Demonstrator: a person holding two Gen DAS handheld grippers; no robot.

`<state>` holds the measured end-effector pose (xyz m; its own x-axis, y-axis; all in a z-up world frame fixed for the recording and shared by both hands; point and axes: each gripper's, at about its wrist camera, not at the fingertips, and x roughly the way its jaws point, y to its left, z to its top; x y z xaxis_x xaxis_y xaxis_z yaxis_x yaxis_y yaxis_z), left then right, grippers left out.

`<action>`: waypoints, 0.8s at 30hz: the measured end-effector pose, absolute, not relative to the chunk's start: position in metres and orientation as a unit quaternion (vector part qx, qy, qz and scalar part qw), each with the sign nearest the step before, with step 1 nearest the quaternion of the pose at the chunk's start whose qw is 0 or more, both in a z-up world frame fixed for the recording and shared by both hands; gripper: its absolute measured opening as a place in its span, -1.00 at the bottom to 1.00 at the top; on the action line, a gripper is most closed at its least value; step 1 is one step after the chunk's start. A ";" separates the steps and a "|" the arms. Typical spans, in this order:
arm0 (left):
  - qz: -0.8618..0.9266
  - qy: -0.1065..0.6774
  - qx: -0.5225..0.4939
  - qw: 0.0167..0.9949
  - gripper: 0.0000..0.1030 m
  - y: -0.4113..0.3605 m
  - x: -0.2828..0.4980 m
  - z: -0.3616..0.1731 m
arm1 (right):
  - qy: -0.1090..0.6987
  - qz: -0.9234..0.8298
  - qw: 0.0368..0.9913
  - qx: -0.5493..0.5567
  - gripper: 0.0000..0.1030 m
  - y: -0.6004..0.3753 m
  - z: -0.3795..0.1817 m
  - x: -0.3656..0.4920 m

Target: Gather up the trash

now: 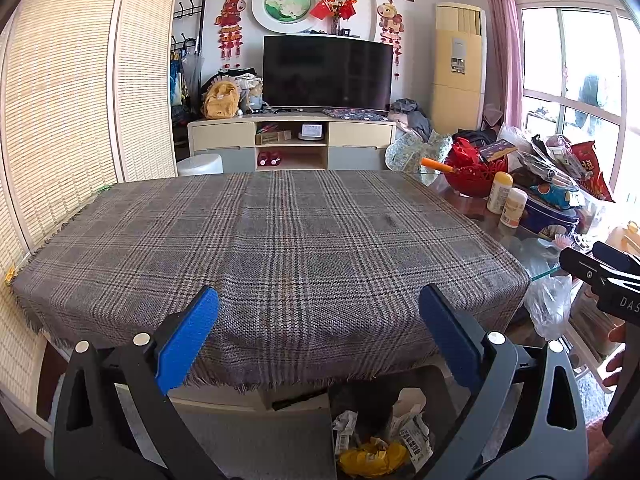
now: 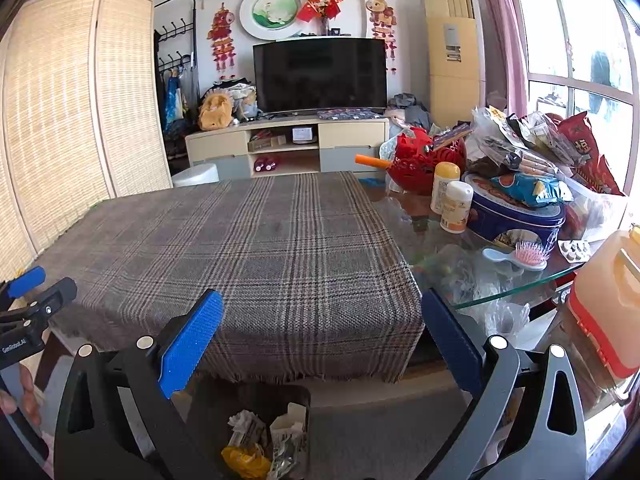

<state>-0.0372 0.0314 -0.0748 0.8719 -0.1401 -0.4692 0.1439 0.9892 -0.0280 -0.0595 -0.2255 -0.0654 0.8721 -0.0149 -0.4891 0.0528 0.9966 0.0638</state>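
A dark bin [image 1: 436, 380] on the floor below the table's near edge holds crumpled paper and a yellow wrapper [image 1: 372, 458]; the right wrist view shows the same bin [image 2: 298, 394] with its yellow wrapper [image 2: 244, 462]. My left gripper [image 1: 320, 332] hangs open above the bin, blue pads wide apart and nothing between them. My right gripper [image 2: 322, 338] is open and bare too, held beside the left one. The plaid tablecloth [image 1: 280, 240] ahead carries no loose trash that I can see. Each gripper shows at the edge of the other's view.
The glass table's [image 2: 500, 296] right part is crowded: a red basket [image 2: 424, 160], two white bottles [image 2: 452, 204], a blue tin [image 2: 516, 216], snack bags, a pink hairbrush [image 2: 520, 256], an orange jug [image 2: 608, 304]. A folding screen [image 1: 60, 100] stands left, a TV [image 1: 326, 72] behind.
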 end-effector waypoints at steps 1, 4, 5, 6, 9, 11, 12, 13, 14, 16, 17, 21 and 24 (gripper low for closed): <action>-0.073 0.242 0.004 0.967 0.84 0.031 -0.037 -0.075 | 0.253 -0.017 0.967 0.038 0.94 -0.225 -0.065 -0.060; -0.072 0.242 0.003 0.967 0.84 0.031 -0.037 -0.075 | 0.253 -0.016 0.967 0.039 0.94 -0.225 -0.065 -0.060; -0.072 0.242 0.001 0.968 0.84 0.031 -0.037 -0.075 | 0.252 -0.016 0.967 0.039 0.94 -0.225 -0.065 -0.061; -0.072 0.242 0.000 0.968 0.84 0.030 -0.037 -0.075 | 0.251 -0.016 0.967 0.038 0.94 -0.225 -0.065 -0.062; -0.073 0.243 -0.002 0.967 0.84 0.028 -0.037 -0.075 | 0.252 -0.017 0.967 0.039 0.94 -0.225 -0.065 -0.061; -0.074 0.242 -0.001 0.967 0.84 0.027 -0.037 -0.074 | 0.253 -0.017 0.967 0.041 0.94 -0.226 -0.065 -0.060; -0.074 0.242 0.000 0.967 0.84 0.026 -0.038 -0.074 | 0.253 -0.017 0.967 0.041 0.94 -0.227 -0.065 -0.060; -0.074 0.241 0.001 0.968 0.84 0.025 -0.038 -0.074 | 0.252 -0.017 0.967 0.040 0.94 -0.227 -0.065 -0.060; -0.074 0.241 0.002 0.968 0.84 0.025 -0.038 -0.074 | 0.252 -0.018 0.967 0.040 0.94 -0.227 -0.065 -0.060; -0.074 0.242 0.001 0.967 0.84 0.025 -0.038 -0.075 | 0.252 -0.017 0.967 0.040 0.94 -0.227 -0.065 -0.060; -0.074 0.243 0.000 0.967 0.84 0.025 -0.038 -0.075 | 0.253 -0.017 0.967 0.040 0.94 -0.227 -0.065 -0.060; -0.072 0.245 0.000 0.967 0.84 0.025 -0.037 -0.075 | 0.253 -0.016 0.966 0.039 0.94 -0.227 -0.065 -0.060; -0.064 0.249 0.000 0.966 0.84 0.026 -0.035 -0.076 | 0.255 -0.016 0.966 0.038 0.94 -0.227 -0.066 -0.060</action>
<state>-0.0352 0.0256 -0.0764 0.8682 -0.1242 -0.4804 0.1243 0.9917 -0.0318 -0.0597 -0.2270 -0.0658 0.8690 -0.0113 -0.4947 0.0497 0.9967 0.0647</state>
